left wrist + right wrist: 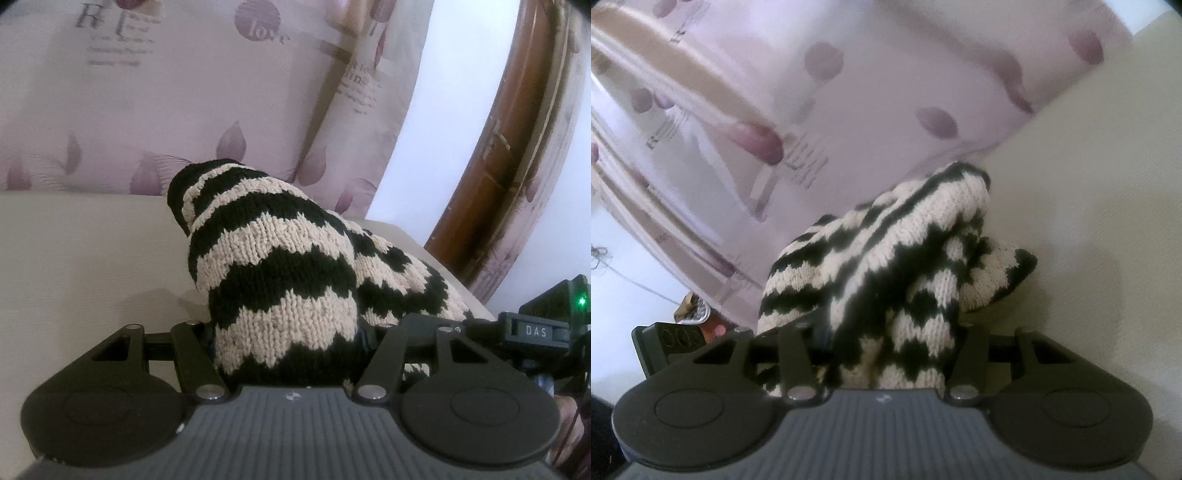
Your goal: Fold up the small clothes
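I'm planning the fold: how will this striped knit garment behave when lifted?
The striped knit garment is probably floppy: it bunches and drapes over the left claw. Its chunky, textured knit looks grippy rather than slippery. It seems light, sagging in soft folds at the right claw.

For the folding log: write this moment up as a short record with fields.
garment: black and cream zigzag-striped knitted garment, bunched up, not flat
surface: plain cream cushion surface
backdrop: lilac petal-print fabric with lettering
left gripper: knit fills the gap between its fingers; gripped
right gripper: knit bunched between its fingers; gripped
fold status: no neat fold visible
other: curved brown wooden frame at the right of the left wrist view
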